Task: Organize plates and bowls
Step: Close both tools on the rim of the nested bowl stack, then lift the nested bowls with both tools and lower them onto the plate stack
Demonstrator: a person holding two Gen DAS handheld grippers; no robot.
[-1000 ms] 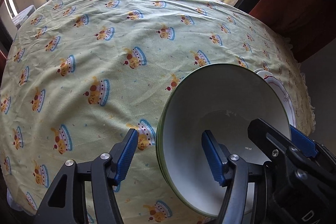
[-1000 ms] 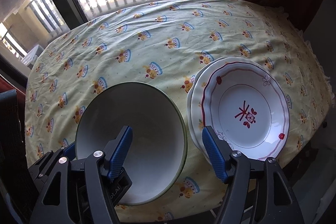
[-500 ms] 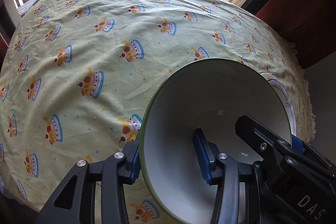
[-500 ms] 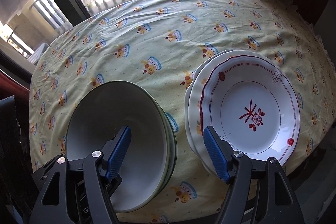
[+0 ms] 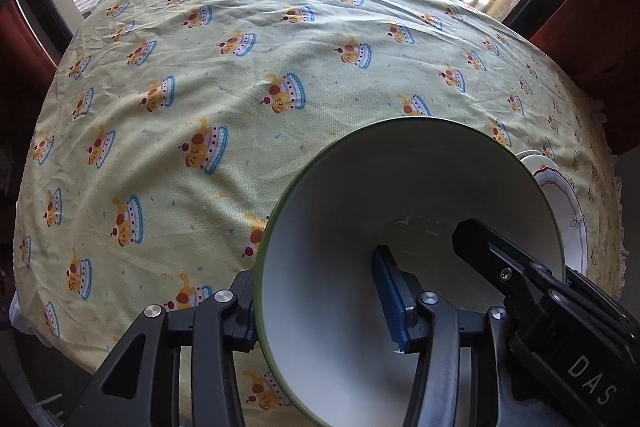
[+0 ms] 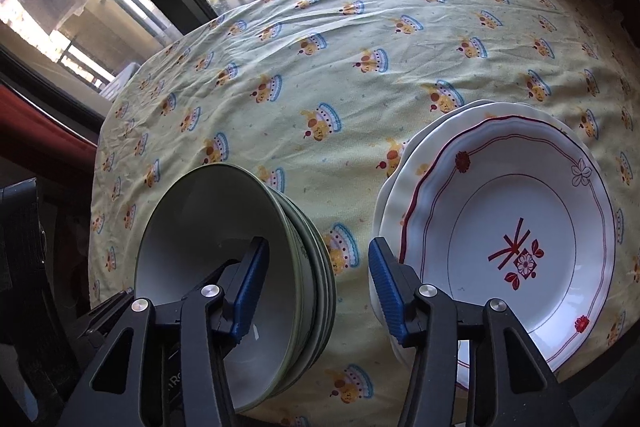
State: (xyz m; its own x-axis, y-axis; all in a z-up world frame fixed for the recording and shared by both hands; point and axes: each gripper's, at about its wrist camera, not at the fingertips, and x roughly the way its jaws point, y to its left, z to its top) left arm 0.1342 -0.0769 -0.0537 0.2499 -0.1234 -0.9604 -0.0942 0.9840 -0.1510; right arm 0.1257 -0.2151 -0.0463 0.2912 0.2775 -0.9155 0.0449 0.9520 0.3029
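A stack of white bowls with green rims (image 5: 360, 211) (image 6: 192, 227) is tilted up off the tablecloth. My left gripper (image 5: 320, 303) is shut on the near rim of the bowl stack, one finger inside the top bowl, one outside. My right gripper (image 6: 314, 287) is open; its left finger sits inside the top bowl, its right finger hangs between the bowls and the plates. A stack of white plates with red trim and a flower motif (image 6: 508, 227) lies at the right, its edge showing in the left wrist view (image 5: 560, 195).
A yellow-green tablecloth with a cartoon print (image 5: 240, 87) (image 6: 360, 47) covers the round table. Windows with railings stand behind the table's far edge. The table's near edge lies just below the bowls and plates.
My left gripper has closed on the rim of the bowl stack and tilted it up. My right gripper's left finger has come inside the top bowl.
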